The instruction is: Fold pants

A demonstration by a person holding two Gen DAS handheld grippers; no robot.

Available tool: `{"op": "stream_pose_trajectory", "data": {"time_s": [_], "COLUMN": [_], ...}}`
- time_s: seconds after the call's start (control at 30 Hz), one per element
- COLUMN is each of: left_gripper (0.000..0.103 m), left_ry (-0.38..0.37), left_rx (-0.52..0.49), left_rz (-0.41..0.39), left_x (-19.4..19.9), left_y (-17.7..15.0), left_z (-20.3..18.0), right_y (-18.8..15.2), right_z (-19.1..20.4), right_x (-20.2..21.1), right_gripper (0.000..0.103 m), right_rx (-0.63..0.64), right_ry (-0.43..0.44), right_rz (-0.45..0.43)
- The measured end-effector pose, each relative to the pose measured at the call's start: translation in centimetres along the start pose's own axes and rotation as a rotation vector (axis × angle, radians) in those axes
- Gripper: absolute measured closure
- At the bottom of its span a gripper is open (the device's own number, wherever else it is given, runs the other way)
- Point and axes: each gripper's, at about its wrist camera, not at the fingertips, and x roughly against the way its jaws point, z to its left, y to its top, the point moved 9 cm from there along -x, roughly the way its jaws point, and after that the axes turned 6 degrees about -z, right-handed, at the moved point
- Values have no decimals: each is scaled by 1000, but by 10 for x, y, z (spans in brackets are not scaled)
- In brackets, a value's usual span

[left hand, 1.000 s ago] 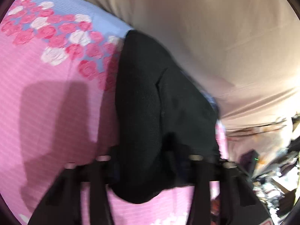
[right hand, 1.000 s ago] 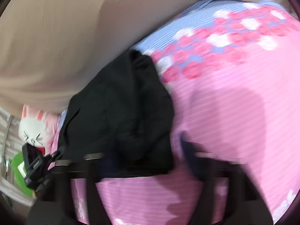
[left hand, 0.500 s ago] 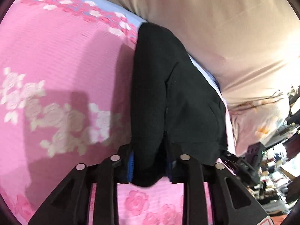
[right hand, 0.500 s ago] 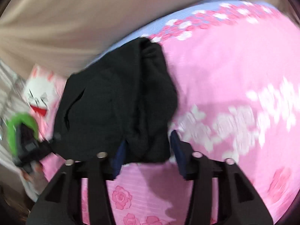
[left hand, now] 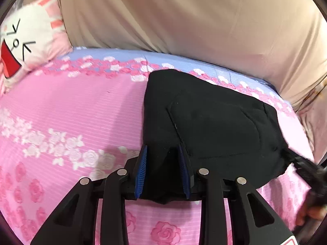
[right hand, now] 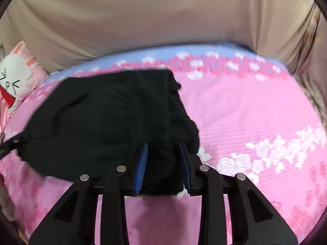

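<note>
Black pants [left hand: 206,126], folded into a compact bundle, on a bed with a pink rose-printed sheet [left hand: 71,110]. The left gripper [left hand: 163,157] has its blue-padded fingers [left hand: 142,169] clamped on the bundle's near edge, the cloth extending ahead and to the right of them. The right gripper [right hand: 163,151] has just been closing; its fingers [right hand: 141,163] pinch the opposite near corner, the cloth extending ahead and to the left. A rabbit-face pillow [left hand: 26,45] lies far left of the fingers, against a beige curtain [left hand: 184,16].

Bright even light, fisheye-bent edges (right view blurred)
</note>
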Motion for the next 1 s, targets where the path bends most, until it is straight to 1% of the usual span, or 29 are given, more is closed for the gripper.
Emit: {"op": "stream_pose_trajectory", "data": {"time_s": [0.03, 0.07, 0.1, 0.13, 0.17, 0.2, 0.23, 0.27, 0.33, 0.37, 0.43, 0.6, 0.77, 0.83, 1.0], "left_gripper": [77, 76, 76, 74, 74, 74, 74, 73, 65, 65, 62, 57, 53, 50, 50], "left_ry": [4, 10, 21, 31, 41, 45, 51, 59, 65, 68, 73, 104, 123, 124, 129], "left_rx": [-8, -16, -30, -39, -46, -50, -56, -63, -75, -73, -70, -72, -80, -72, -68], "left_rz": [-4, -9, -17, -24, -33, -38, -41, -46, -53, -55, -62, -86, -90, -92, -106], "left_x": [1, 3, 5, 7, 9, 10, 12, 15, 20, 22, 25, 27, 24, 24, 30], "left_y": [0, 0, 0, -1, -2, -4, -5, -7, -11, -12, -16, -25, -31, -33, -38], "left_z": [1, 1, 0, -1, -1, -3, -5, -6, -6, -4, -4, -4, -3, -1, -2], "right_y": [3, 3, -1, -7, -19, -25, -29, -27, -22, -20, -25, -52, -73, -77, -77], "right_z": [5, 7, 7, 6, 0, -6, -8, -9, -5, -5, -4, -10, -3, -1, -1], "right_x": [7, 11, 8, -5, -21, -23, -17, -8, 11, 21, 31, 29, 27, 25, 26], "right_gripper": [73, 73, 72, 72, 71, 68, 68, 69, 68, 68, 68, 68, 68, 68, 67], "right_rx": [5, 14, 27, 40, 53, 49, 23, -15, -30, -16, -8, -63, -66, -81, -83], "right_ry": [5, 4, -2, -14, -57, -70, -53, -27, -6, -12, -31, -32, -15, 2, -6], "right_rz": [-21, -24, -15, 8, 51, 55, 55, 45, -3, -35, -51, -8, 38, 54, 47]}}
